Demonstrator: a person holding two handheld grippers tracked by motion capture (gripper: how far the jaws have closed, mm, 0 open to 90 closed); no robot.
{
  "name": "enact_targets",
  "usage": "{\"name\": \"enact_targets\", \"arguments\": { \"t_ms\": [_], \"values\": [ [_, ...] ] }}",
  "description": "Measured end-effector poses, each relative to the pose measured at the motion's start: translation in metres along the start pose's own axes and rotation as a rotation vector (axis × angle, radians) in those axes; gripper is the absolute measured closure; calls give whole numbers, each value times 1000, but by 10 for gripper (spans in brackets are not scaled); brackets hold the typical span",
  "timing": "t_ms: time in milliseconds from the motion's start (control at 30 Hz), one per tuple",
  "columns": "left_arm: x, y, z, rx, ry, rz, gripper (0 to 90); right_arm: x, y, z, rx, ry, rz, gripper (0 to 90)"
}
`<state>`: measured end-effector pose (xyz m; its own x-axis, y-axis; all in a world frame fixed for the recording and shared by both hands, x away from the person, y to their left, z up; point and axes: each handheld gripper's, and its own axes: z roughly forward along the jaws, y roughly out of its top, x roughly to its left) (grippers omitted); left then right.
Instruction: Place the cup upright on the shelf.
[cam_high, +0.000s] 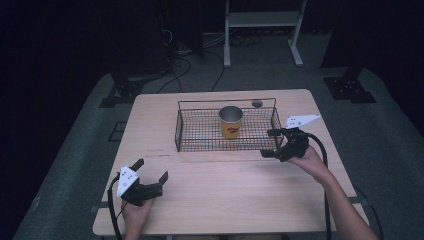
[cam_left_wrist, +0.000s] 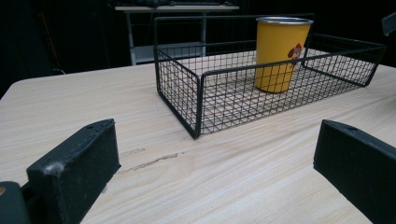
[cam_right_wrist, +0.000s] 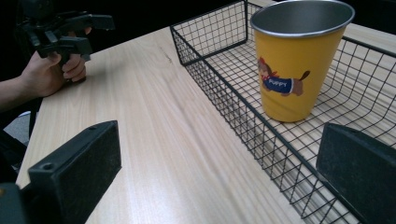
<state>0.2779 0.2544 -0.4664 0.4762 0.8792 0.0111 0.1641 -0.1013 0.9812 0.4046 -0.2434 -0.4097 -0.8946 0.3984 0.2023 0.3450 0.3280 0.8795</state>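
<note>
At desk's far edge, yellow puppy cup (cam_high: 230, 122) upright mid wire basket (cam_high: 186, 142). Our right gripper (cam_high: 270, 143) at basket's near right corner, jaws wide, empty; left gripper (cam_high: 151, 169) near front-left corner, wide, empty. Risk, we judge: jaw snagging basket rim, tipping cup.

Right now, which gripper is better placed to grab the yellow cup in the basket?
Right. The right gripper sits open at the wire basket wall, close to the yellow cup. The left gripper, also open, rests far back near the table edge.
</note>
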Motion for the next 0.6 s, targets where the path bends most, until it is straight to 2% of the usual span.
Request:
{"name": "enact_targets", "arguments": {
  "t_ms": [600],
  "values": [
    [0, 0, 0, -1, 0, -2, 0, 12, -22, -6, 2, 9, 13, 0]
  ]
}}
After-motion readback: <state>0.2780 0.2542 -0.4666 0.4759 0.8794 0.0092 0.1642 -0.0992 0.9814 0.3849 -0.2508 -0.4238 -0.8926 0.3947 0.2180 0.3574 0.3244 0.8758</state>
